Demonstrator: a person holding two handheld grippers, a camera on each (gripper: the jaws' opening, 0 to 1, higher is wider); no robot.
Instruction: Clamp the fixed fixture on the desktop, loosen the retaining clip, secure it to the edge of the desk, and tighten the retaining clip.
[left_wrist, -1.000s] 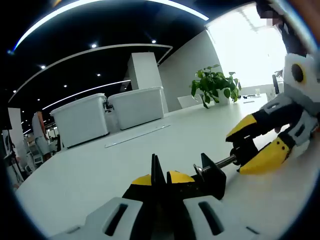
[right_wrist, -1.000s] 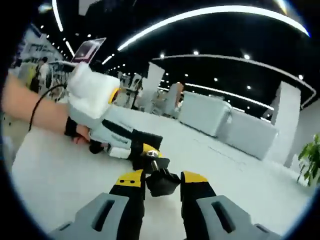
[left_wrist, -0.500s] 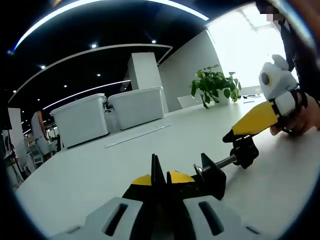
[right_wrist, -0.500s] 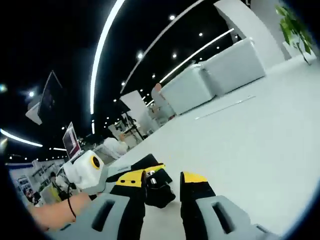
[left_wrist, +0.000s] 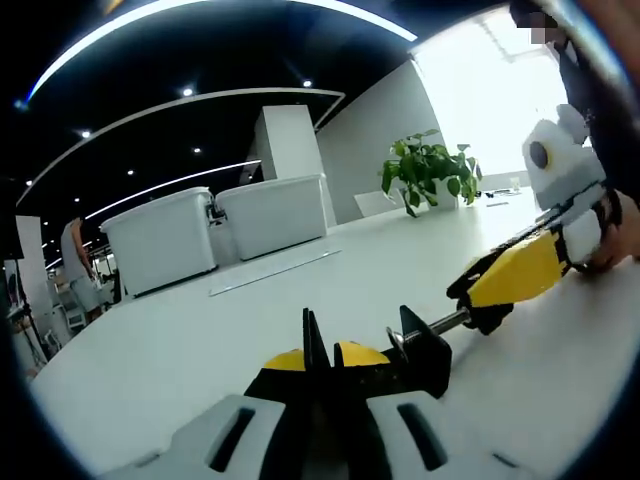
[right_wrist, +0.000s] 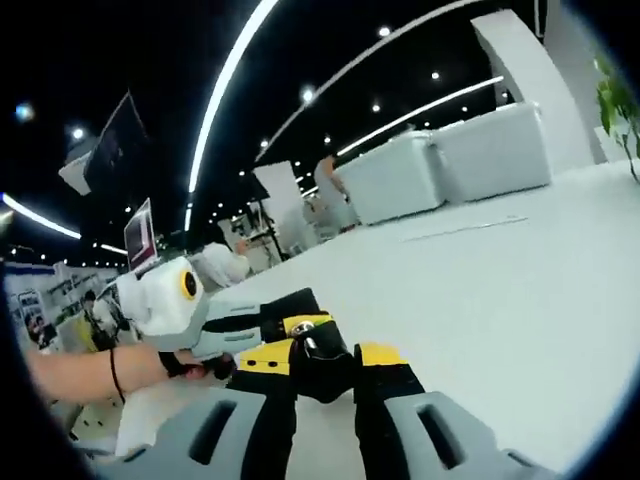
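Clamp (left_wrist: 425, 345): on the worktop (left_wrist: 200, 340), just ahead of the left gripper (left_wrist: 320, 362), its screw rod running off to the right.
Right gripper (left_wrist: 510, 275): right of the clamp, at the rod's far end.
Bins (left_wrist: 215, 230): behind, at the worktop's far side, side by side.
Plant (left_wrist: 430, 170): far right, behind the worktop.
Left gripper, in the right gripper view: left of the clamp (right_wrist: 320, 355), on the worktop.
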